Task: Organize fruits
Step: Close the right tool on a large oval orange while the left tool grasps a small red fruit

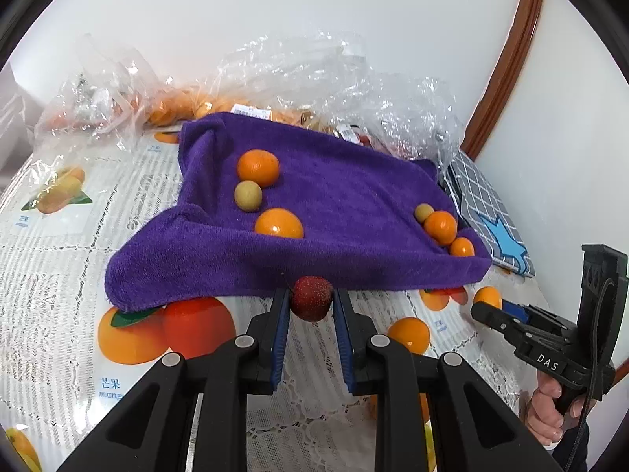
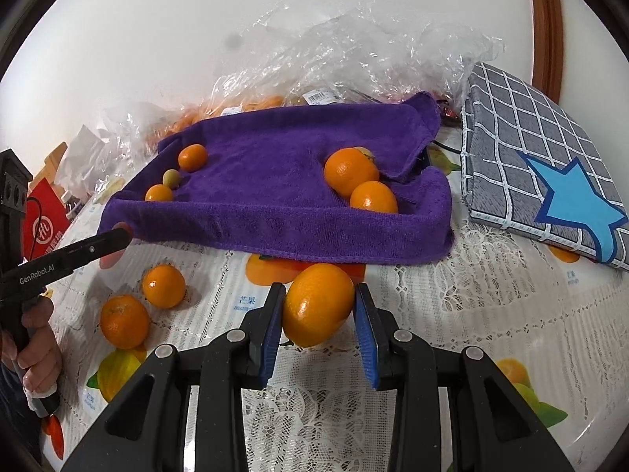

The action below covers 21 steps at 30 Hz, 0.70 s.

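The left gripper (image 1: 311, 299) pinches a small red, speckled fruit (image 1: 311, 298), probably a hawthorn, just at its fingertips, level with the near edge of the purple towel (image 1: 334, 204). The right gripper (image 2: 319, 306) clamps a large orange (image 2: 318, 303) between its blue pads, also at the near edge of the towel, low over the table (image 2: 491, 314).

The towel appears to line a shallow tray. Two groups of fruit lie on it: near the left edge, two oranges (image 1: 258, 167) (image 1: 279, 223) with a pale green-yellow fruit (image 1: 247, 195) between them; in the near right corner, another pale fruit (image 1: 423, 212) beside an orange (image 1: 440, 227) and a smaller orange (image 1: 461, 247). Two loose oranges (image 2: 163, 285) (image 2: 124, 321) sit on the table towards its left side, near the left gripper. A checked cloth box (image 2: 542, 181) with a blue star lies at the right edge, and clear plastic bags (image 1: 314, 74) lie behind the towel.

Risks, as I judge them: the red fruit is held only by the very tips, so a tilt or a slight release could let it drop and roll off. The orange is round and glossy, and too light a grip may let it slip. Setting either fruit down hard could knock the groups apart, since the towel slopes inward and fruit rolls along it. The two grippers work close together and could collide.
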### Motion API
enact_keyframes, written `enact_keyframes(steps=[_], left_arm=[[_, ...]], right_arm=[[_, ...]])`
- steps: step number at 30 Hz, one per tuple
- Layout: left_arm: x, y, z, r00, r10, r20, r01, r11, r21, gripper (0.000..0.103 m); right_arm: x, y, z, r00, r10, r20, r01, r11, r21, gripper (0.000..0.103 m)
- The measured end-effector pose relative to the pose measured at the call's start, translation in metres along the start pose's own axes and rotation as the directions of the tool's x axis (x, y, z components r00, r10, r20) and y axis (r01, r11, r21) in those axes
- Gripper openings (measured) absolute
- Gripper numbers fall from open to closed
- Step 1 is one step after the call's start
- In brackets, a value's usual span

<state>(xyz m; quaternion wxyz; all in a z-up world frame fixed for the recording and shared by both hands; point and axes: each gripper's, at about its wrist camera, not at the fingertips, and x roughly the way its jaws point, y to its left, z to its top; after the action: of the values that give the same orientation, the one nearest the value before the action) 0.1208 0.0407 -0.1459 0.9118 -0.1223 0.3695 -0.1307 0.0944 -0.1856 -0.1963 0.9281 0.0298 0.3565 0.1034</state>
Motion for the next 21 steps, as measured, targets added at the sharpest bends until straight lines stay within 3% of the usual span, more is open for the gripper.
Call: enact_keyframes(steps=[21], left_arm=[[-0.015, 0.014, 0.005, 0.995, 0.024, 0.099, -0.019, 0.998, -0.057, 0.022]], right_arm=[[-0.011, -0.004, 0.000, 0.998, 0.015, 0.057, -0.017, 0.999, 0.037, 0.035]])
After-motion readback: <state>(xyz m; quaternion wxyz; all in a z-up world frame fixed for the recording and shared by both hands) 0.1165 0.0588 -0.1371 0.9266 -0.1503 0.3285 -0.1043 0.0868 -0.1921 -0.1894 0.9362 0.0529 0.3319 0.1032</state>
